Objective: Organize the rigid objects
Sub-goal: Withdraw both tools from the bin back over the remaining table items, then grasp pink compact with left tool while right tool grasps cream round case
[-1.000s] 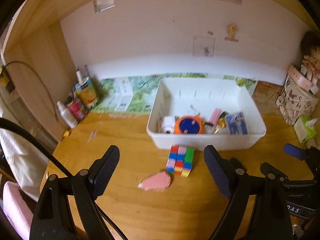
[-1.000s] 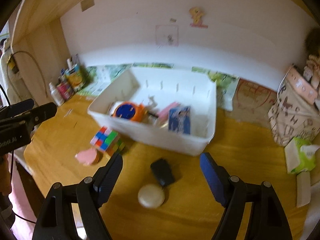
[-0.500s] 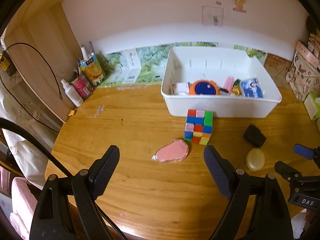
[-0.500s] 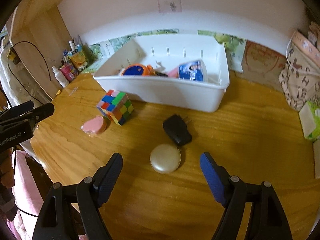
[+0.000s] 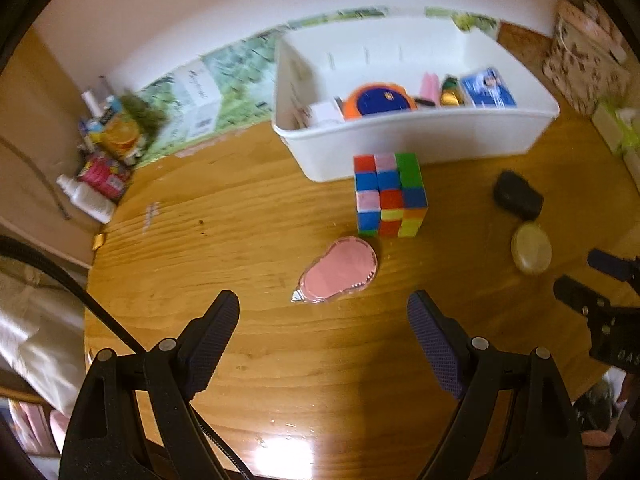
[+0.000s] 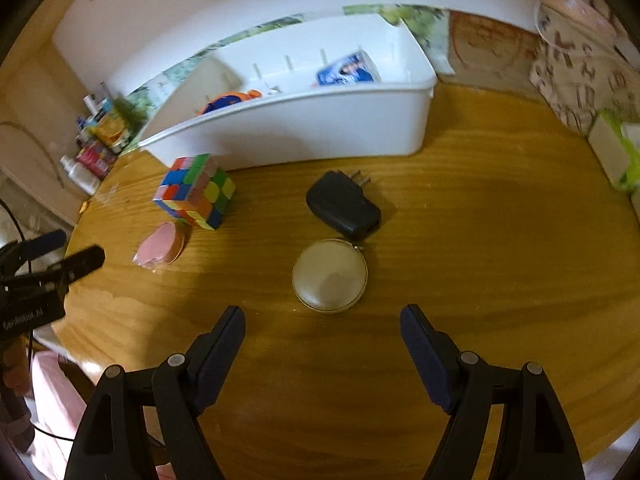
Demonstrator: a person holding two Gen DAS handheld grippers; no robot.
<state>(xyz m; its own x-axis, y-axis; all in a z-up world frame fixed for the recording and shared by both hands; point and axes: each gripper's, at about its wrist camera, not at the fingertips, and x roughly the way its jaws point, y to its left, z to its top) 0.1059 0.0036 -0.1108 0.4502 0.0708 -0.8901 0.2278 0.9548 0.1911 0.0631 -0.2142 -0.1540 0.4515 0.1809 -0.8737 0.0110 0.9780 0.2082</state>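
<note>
On the wooden table a pink packet (image 5: 339,271) lies just ahead of my left gripper (image 5: 323,314), which is open and holds nothing. Behind it a colourful puzzle cube (image 5: 390,196) stands against the white bin (image 5: 420,140). My right gripper (image 6: 322,326) is open and holds nothing, with a round cream case (image 6: 329,276) just beyond its tips and a black plug adapter (image 6: 343,205) behind that. The cube (image 6: 195,191) and pink packet (image 6: 160,245) show at the left of the right wrist view. The bin (image 6: 304,128) holds an orange and blue disc, a blue packet and other small items.
Bottles and snack packets (image 5: 106,152) crowd the back left corner. A patterned bag (image 6: 580,68) and a tissue pack (image 6: 612,148) stand at the right. The table's front edge runs close below both grippers. A black cable (image 5: 68,288) crosses the lower left.
Both grippers have come down and tilted toward the tabletop, so the objects look larger and nearer. The jaws have kept the same width. Nothing on the table has moved.
</note>
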